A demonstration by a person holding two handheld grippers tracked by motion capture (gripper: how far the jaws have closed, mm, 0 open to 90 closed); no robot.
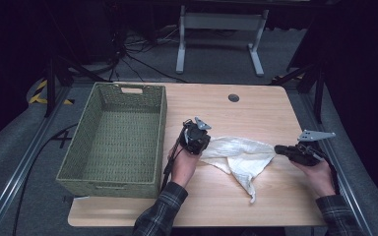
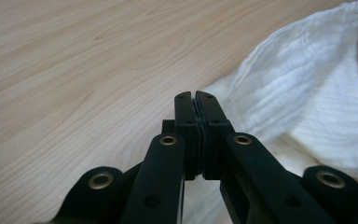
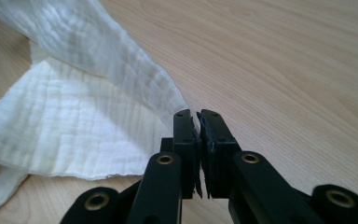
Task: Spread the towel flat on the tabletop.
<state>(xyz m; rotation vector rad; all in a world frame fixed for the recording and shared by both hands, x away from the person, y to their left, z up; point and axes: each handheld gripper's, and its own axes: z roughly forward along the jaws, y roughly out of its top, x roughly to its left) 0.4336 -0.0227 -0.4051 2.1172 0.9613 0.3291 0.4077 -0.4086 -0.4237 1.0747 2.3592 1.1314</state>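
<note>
A crumpled white cloth (image 1: 241,156) lies on the wooden table (image 1: 211,105) between my two grippers. My left gripper (image 1: 205,146) sits at the cloth's left end, held by a hand in a plaid sleeve. In the left gripper view its jaws are pressed together (image 2: 196,95) with the cloth's (image 2: 307,107) edge running into their tips. My right gripper (image 1: 277,148) is at the cloth's right end. There a raised fold of cloth (image 3: 84,93) leads right up to the closed tips (image 3: 196,113). The cloth's upper edge stretches between the two grippers.
A green woven basket (image 1: 161,129) with nothing inside stands on the left part of the table, close to my left hand. A round cable hole (image 1: 234,98) is at the table's far edge. Bare wood lies beyond and in front of the cloth.
</note>
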